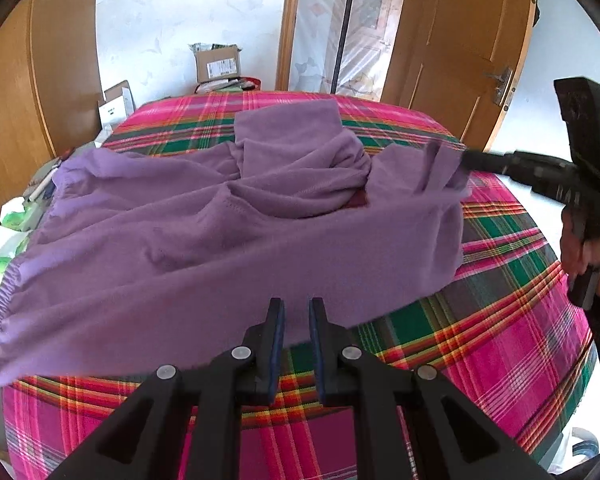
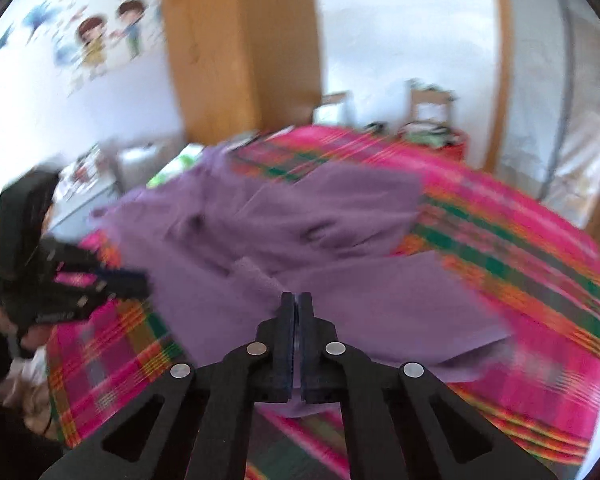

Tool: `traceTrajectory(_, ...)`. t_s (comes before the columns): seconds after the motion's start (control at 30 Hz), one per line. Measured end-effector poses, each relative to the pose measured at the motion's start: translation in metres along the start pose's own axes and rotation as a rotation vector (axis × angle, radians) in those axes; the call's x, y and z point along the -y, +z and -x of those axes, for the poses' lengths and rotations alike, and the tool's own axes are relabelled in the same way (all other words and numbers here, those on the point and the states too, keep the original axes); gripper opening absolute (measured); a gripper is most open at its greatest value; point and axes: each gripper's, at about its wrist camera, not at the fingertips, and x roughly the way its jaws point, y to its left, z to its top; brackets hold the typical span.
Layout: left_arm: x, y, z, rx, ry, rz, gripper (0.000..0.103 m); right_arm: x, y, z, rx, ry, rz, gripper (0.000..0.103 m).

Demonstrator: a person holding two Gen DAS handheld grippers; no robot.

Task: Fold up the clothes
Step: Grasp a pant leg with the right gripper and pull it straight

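Observation:
A purple garment [image 1: 220, 248] lies crumpled across a bed with a pink and green plaid cover [image 1: 500, 340]. My left gripper [image 1: 296, 306] hovers over the garment's near edge, its fingers a small gap apart with nothing pinched between them. My right gripper [image 1: 462, 160] comes in from the right, shut on a raised corner of the cloth. The right wrist view is blurred. There the right gripper [image 2: 298, 298] has its fingers pressed together with purple cloth [image 2: 340, 208] caught between them, and the left gripper [image 2: 144, 280] is at the left edge of the fabric.
A person's hand [image 1: 584, 248] holds the right tool. Cardboard boxes [image 1: 218, 64] and a white box [image 1: 116, 106] stand beyond the bed's far end. A wooden door [image 1: 460, 40] with a metal handle [image 1: 502, 84] is at back right. Green and white clutter [image 1: 16, 220] lies left of the bed.

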Motion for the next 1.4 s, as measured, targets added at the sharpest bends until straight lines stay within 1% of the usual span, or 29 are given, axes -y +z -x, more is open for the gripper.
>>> traceTrajectory(0.07,0.002,0.002,0.005,0.017,0.001,-0.005,0.013,0.017,0.004,0.019,0.041,-0.003,-0.064,0.002)
traceTrajectory(0.1,0.002,0.004,0.007,0.027,-0.002,-0.007,0.013,0.021,0.005,0.027,0.053,-0.036,-0.060,0.002)
traceTrajectory(0.23,0.001,0.013,0.007,0.048,0.002,0.002,0.013,0.028,0.005,0.034,0.052,-0.101,-0.041,0.002)
traceTrajectory(0.33,0.001,0.014,0.004,0.043,0.003,0.010,0.013,0.048,0.004,0.039,0.075,-0.158,-0.103,0.002)
traceTrajectory(0.43,0.002,0.012,0.002,0.037,0.004,0.006,0.013,0.092,0.001,0.053,0.117,-0.236,-0.246,0.002)
traceTrajectory(0.53,0.001,0.012,0.002,0.039,0.002,0.012,0.013,0.143,-0.009,0.080,0.163,-0.370,-0.432,0.002)
traceTrajectory(0.6,0.000,0.013,0.000,0.042,0.000,0.017,0.013,0.178,-0.023,0.103,0.189,-0.451,-0.585,0.002)
traceTrajectory(0.63,0.000,0.013,-0.001,0.044,-0.001,0.020,0.013,0.191,-0.032,0.110,0.186,-0.485,-0.645,0.005)
traceTrajectory(0.67,0.000,0.014,-0.002,0.045,-0.002,0.022,0.013,0.204,-0.041,0.117,0.181,-0.520,-0.703,0.006)
traceTrajectory(0.7,0.000,0.016,-0.003,0.045,-0.005,0.021,0.013,0.209,-0.049,0.120,0.172,-0.521,-0.732,0.007)
traceTrajectory(0.73,0.001,0.017,-0.005,0.046,-0.007,0.019,0.013,0.213,-0.056,0.122,0.162,-0.515,-0.756,0.010)
traceTrajectory(0.8,0.003,0.021,-0.010,0.044,-0.012,0.008,0.013,0.205,-0.065,0.111,0.124,-0.441,-0.739,0.020)
traceTrajectory(0.87,0.004,0.024,-0.015,0.042,-0.018,-0.003,0.013,0.187,-0.069,0.092,0.065,-0.342,-0.685,0.040)
traceTrajectory(0.93,0.005,0.028,-0.022,0.036,-0.023,-0.016,0.013,0.168,-0.071,0.066,0.001,-0.215,-0.644,0.042)
traceTrajectory(1.0,0.006,0.031,-0.026,0.033,-0.036,-0.026,0.013,0.151,-0.072,0.039,-0.060,-0.109,-0.610,0.044)
traceTrajectory(1.07,0.007,0.033,-0.031,0.028,-0.049,-0.038,0.013,0.134,-0.070,0.015,-0.103,-0.055,-0.569,0.045)
traceTrajectory(1.13,0.008,0.034,-0.035,0.022,-0.057,-0.051,0.013,0.126,-0.066,-0.001,-0.120,-0.035,-0.550,0.045)
traceTrajectory(1.23,0.012,0.032,-0.039,0.006,-0.081,-0.092,0.014,0.129,-0.059,-0.011,-0.085,-0.006,-0.566,0.046)
traceTrajectory(1.3,0.014,0.030,-0.043,-0.005,-0.096,-0.118,0.018,0.133,-0.056,-0.010,-0.066,-0.010,-0.571,0.047)
traceTrajectory(1.4,0.017,0.028,-0.047,-0.022,-0.119,-0.158,0.019,0.137,-0.052,-0.016,-0.072,-0.015,-0.576,0.050)
